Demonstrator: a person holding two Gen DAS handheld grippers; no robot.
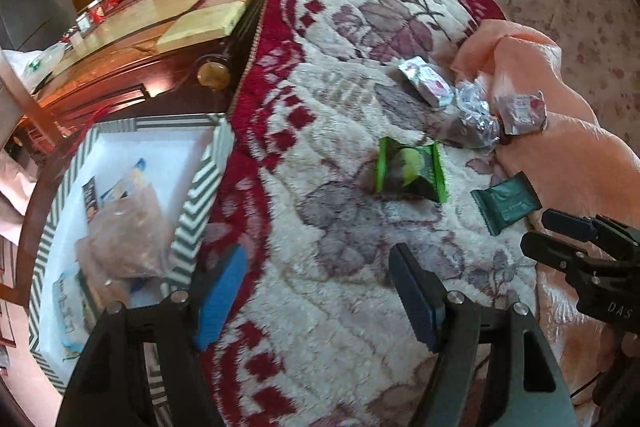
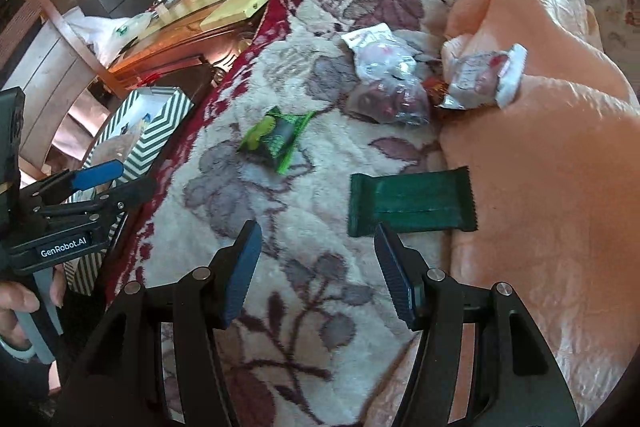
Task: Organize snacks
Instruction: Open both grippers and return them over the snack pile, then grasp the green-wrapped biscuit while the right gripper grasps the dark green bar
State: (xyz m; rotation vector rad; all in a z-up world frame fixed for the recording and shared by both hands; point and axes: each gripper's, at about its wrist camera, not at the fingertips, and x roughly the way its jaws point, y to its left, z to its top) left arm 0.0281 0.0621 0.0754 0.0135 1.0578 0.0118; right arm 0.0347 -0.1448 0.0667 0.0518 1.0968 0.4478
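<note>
on a fluffy cream blanket (image 2: 328,307) woven with maroon leaves and a red border lie crinkly plastic snack packs: a bright green pouch (image 2: 276,139) with a lime picture, a flat dark green bar wrapper (image 2: 412,203) with serrated ends against a soft peach fleece blanket (image 2: 540,167), and a cluster of shiny silver-white packets (image 2: 384,63) further back. beside the bed's edge stands a white rectangular box (image 1: 204,183) with zigzag green-striped walls, holding clear bags (image 1: 124,227). the left gripper (image 1: 316,291) and right gripper (image 2: 316,267) both hover with blue ribbed pads spread, grasping nothing.
</note>
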